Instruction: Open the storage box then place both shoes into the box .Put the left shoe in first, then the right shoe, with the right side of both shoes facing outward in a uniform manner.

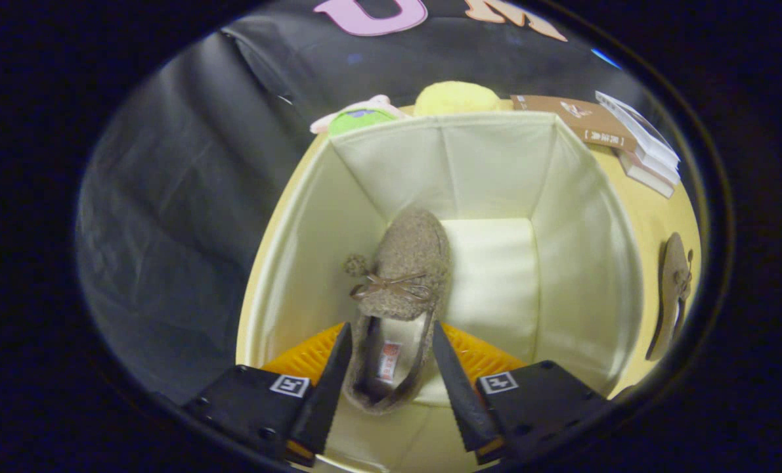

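Hand-held gripper (391, 358) clamps the shoe's (400, 289) heel, toe pointing away down into the storage box (581, 263).

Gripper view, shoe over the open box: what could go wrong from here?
1. The gripper flanks the shoe's heel; whether the fingers press is unclear, so it could drop crooked.
2. The shoe hangs near the left wall of the box; landing askew could crowd the second shoe, waiting on the table.
3. The fingers could snag the box's soft rim.
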A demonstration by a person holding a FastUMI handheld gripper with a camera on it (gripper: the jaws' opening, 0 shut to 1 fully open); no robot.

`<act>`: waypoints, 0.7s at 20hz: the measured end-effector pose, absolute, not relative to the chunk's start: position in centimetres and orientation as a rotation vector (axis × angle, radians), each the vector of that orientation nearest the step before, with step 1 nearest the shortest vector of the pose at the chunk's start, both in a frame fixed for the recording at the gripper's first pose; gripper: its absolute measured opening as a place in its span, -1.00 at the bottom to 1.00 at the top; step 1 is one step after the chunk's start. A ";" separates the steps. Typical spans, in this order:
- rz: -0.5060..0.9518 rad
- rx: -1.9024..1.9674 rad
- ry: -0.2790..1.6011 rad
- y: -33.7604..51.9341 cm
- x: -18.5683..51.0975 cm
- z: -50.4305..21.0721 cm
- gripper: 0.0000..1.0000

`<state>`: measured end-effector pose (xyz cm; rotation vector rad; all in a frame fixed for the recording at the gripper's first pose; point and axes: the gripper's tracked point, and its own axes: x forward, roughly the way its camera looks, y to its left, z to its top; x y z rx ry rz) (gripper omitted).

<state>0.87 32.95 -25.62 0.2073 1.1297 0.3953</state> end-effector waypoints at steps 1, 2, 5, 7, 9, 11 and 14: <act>0.420 0.188 1.085 32.7 1.0 -24.4 0.24; 0.447 0.170 1.039 32.6 1.5 -23.2 0.36; 0.481 0.139 0.898 31.1 2.1 -19.3 0.75; 0.477 0.128 0.813 29.4 2.8 -17.3 1.00; 0.462 0.110 0.761 26.8 2.9 -15.8 1.00; 0.433 0.068 0.719 23.6 3.2 -15.1 1.00; 0.393 0.015 0.689 18.2 3.5 -16.5 1.00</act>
